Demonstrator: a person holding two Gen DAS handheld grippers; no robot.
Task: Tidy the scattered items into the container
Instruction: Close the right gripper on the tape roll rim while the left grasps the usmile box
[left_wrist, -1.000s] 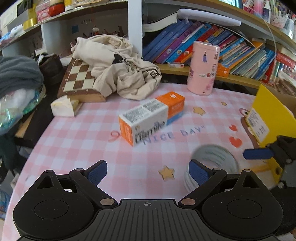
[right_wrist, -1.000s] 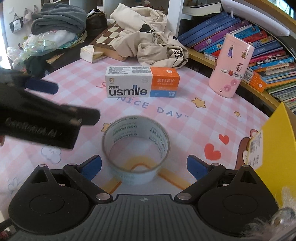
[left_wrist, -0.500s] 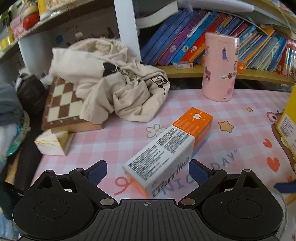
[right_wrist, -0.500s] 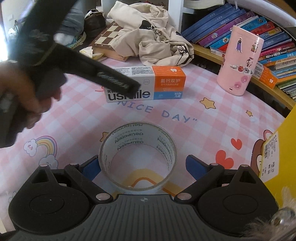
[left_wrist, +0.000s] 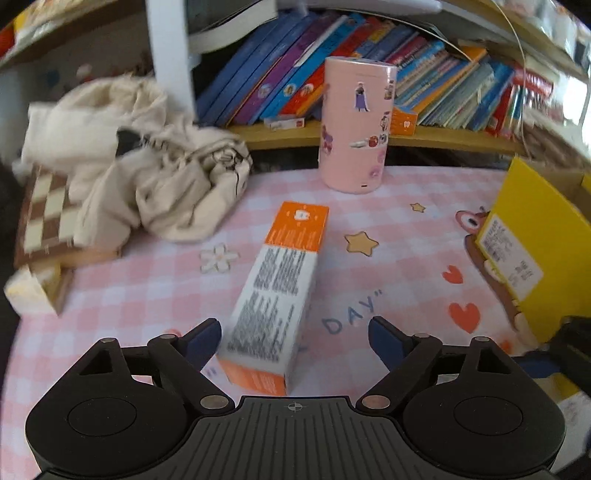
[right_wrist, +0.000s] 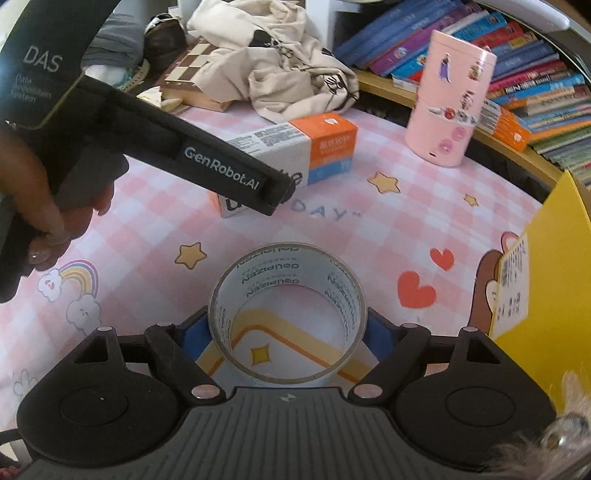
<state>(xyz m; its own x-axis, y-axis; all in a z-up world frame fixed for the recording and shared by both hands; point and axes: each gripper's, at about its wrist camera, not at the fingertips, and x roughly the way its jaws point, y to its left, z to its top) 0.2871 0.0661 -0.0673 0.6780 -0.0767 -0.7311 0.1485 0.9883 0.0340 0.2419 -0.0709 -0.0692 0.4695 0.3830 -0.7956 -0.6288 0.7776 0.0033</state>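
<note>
Jaws of the right gripper (right_wrist: 288, 328) pinch the tape roll (right_wrist: 287, 314); the left gripper (left_wrist: 293, 341), spread, could nudge the toothpaste box (left_wrist: 280, 291) askew.

Both wrist views low, near, facing bookshelf (left_wrist: 424, 88); share toothpaste box (right_wrist: 295, 144)

Tape roll (right_wrist: 287, 314) nearest; toothpaste box (right_wrist: 291, 147) behind it – container (right_wrist: 546, 258) right.

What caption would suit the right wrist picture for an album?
Right hand-held gripper closing around a tape roll on the pink checked tablecloth.
</note>
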